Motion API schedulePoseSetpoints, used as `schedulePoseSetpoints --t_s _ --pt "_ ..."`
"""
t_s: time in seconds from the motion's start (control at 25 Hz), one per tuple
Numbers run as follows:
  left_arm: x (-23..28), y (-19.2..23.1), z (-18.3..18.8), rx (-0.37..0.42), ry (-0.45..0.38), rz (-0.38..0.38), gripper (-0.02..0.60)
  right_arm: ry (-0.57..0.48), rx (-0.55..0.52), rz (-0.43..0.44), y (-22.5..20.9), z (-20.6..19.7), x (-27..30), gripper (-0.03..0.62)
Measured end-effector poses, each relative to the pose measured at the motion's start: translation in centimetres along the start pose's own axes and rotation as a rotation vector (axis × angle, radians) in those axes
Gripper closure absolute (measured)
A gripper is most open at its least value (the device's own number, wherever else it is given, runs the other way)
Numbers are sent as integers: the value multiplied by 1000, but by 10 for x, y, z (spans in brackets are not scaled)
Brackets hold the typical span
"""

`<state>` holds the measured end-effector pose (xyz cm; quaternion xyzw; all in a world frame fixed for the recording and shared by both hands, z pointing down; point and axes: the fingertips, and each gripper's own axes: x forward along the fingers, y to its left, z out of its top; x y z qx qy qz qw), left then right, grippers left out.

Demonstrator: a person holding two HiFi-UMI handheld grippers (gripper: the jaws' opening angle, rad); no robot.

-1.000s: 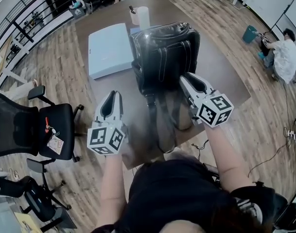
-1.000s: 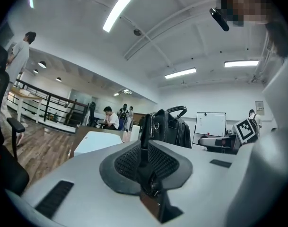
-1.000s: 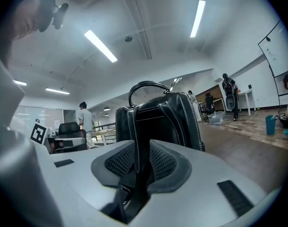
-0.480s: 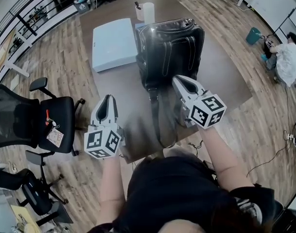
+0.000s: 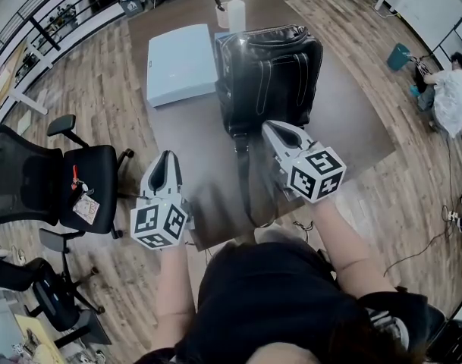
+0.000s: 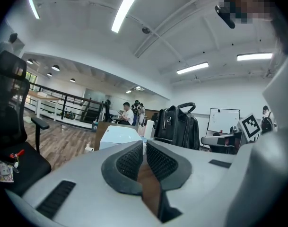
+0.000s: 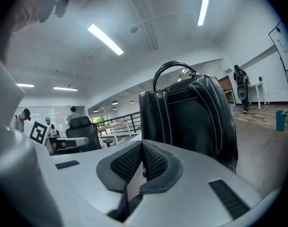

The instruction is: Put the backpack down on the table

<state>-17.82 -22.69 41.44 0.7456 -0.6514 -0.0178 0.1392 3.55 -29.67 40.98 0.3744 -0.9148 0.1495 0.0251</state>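
Backpack on counter, standing upright, handle up, long axis vertical. Straps trail from near side toward counter's near edge. Right gripper just in front of its base, apart from it. Left gripper well off to side. Both just been closing: jaws together, nothing between. Pale blue case flat beside backpack. White cylinder behind. Office chair off counter, on left gripper's side.

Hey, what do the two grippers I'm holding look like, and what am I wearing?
The left gripper and right gripper are light grey, tapering wedges. Each carries a cube of black-and-white square markers. The fingers have dark, dotted inner faces. You wear a black top, forearms bare.
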Motion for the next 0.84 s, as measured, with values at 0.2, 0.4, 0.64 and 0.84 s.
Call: schedulePoseSetpoints --t_s 0.2,0.4,0.64,0.84 --pt "0 -2 -2 1 5 1 534 5 2 3 0 -2 -1 577" --pt "0 -4 -4 4 11 0 534 14 0 7 0 -3 -3 577" --pt "2 -6 -6 8 24 -9 534 24 -7 8 0 -5 -2 577" --pt "3 -6 -8 8 30 -14 534 27 -16 11 1 -5 0 577"
